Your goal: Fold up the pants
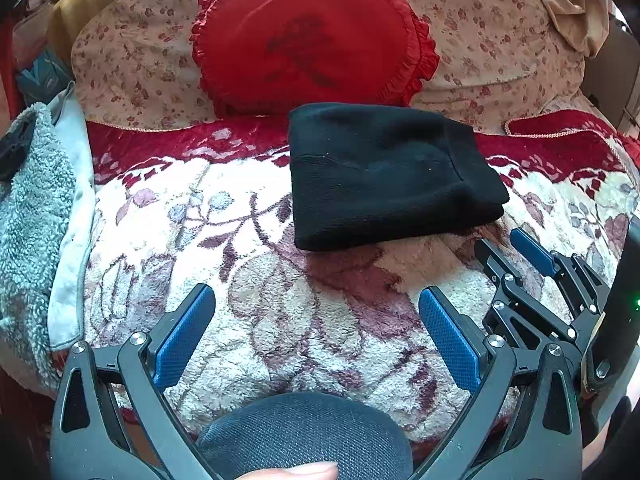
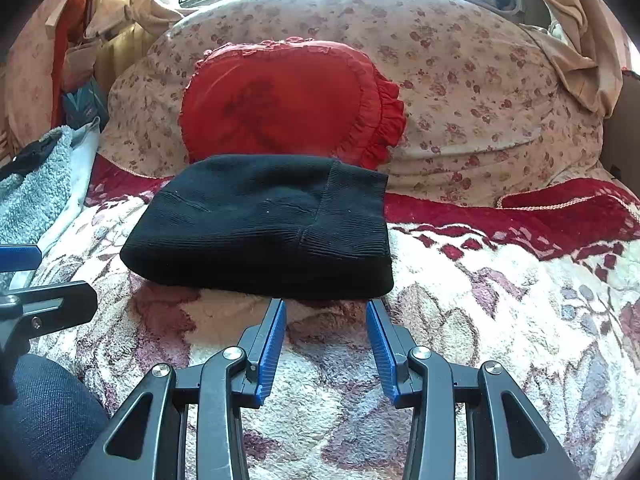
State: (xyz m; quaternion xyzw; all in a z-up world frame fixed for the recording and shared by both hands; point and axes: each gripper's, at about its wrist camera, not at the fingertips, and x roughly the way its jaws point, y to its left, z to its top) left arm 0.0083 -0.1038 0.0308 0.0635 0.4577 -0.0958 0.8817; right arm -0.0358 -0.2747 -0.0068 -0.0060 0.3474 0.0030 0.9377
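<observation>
The black knit pants (image 1: 384,176) lie folded into a compact rectangle on the floral fleece blanket (image 1: 280,300), in front of a red heart pillow. They also show in the right wrist view (image 2: 264,224). My left gripper (image 1: 316,300) is open and empty, hovering over the blanket short of the pants' near edge. My right gripper (image 2: 326,306) is open and empty, its fingertips just short of the pants' near edge. The right gripper also shows at the right of the left wrist view (image 1: 504,244).
A red heart pillow (image 1: 312,44) leans on a large floral cushion (image 1: 500,40) behind the pants. A grey fluffy towel (image 1: 32,216) lies at the left. A knee in dark jeans (image 1: 304,432) is at the blanket's near edge.
</observation>
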